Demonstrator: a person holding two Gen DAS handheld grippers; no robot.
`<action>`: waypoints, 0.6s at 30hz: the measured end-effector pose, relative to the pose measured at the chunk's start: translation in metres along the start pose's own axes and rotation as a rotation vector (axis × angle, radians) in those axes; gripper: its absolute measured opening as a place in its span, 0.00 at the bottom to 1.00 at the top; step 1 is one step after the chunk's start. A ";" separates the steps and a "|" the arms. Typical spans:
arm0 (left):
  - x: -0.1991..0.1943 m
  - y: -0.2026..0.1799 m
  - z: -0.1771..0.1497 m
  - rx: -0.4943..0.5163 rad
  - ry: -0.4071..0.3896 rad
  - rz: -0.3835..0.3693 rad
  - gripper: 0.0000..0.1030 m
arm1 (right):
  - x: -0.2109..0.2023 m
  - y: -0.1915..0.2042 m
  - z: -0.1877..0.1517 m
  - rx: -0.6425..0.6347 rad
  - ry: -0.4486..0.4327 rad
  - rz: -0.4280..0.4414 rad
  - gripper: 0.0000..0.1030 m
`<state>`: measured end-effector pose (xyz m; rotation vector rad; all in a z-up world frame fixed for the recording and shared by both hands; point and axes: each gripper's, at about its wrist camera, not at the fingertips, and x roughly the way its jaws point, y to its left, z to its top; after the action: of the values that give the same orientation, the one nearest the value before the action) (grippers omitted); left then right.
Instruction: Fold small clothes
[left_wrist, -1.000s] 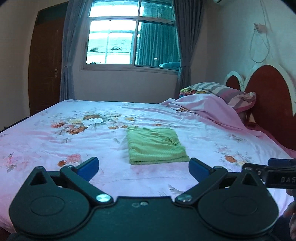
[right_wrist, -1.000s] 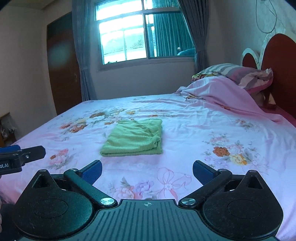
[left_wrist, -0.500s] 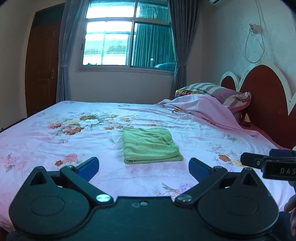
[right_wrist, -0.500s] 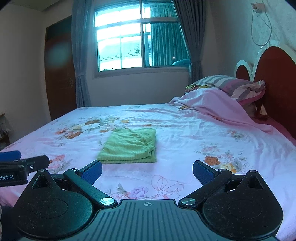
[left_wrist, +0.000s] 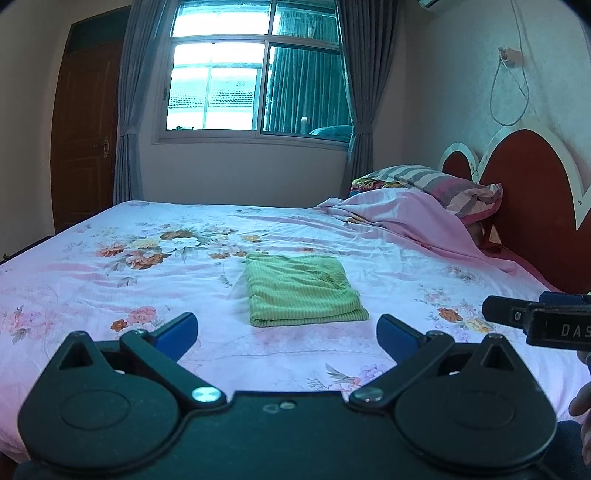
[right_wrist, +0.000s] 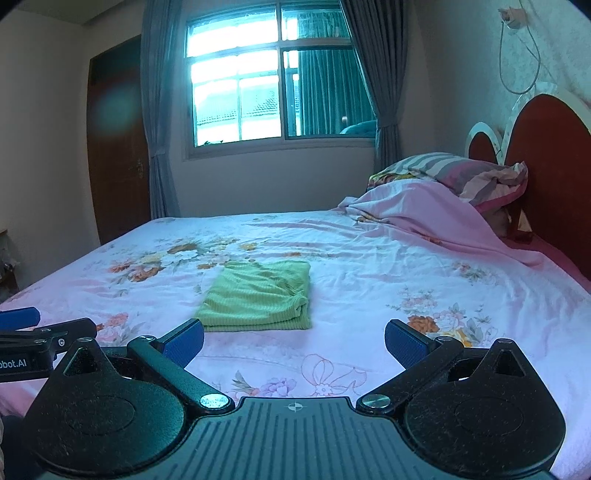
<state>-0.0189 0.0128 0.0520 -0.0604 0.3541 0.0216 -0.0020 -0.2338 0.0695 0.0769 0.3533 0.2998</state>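
Cloth (left_wrist: 301, 291) folded, flat mid-bed (left_wrist: 110, 280), well apart from grippers. Left gripper (left_wrist: 286, 328) spread, empty. Right gripper (right_wrist: 293, 338) spread, empty. Risk: careless regrasp snags top layer, undoes fold; sheet bunches.

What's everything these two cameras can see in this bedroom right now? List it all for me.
green garment: one, green ribbed knit, folded flat, middle of the bed.
bedsheet: one, pink with flowers, covering the bed.
blanket: one, pink, heaped near the headboard.
pillow: one, striped grey and pink, atop the blanket.
headboard: one, red with white trim, right side.
window: one, bright, far wall.
curtains: grey, either side of the window.
door: one, brown wood, far left.
cable: one, looped on the right wall.
left gripper: black, blue pads, open, empty.
right gripper: black, blue pads, open, empty.
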 end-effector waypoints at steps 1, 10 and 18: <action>0.000 0.001 0.000 -0.002 -0.001 0.000 0.99 | -0.001 0.000 0.000 -0.001 -0.001 -0.001 1.00; -0.001 -0.001 0.001 0.006 -0.004 -0.007 0.99 | 0.000 0.000 0.003 -0.005 0.001 -0.003 1.00; -0.001 -0.003 0.000 0.008 -0.007 -0.007 0.99 | 0.001 -0.001 0.002 -0.004 -0.003 0.001 1.00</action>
<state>-0.0199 0.0099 0.0526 -0.0536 0.3464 0.0140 -0.0006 -0.2344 0.0709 0.0734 0.3500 0.3014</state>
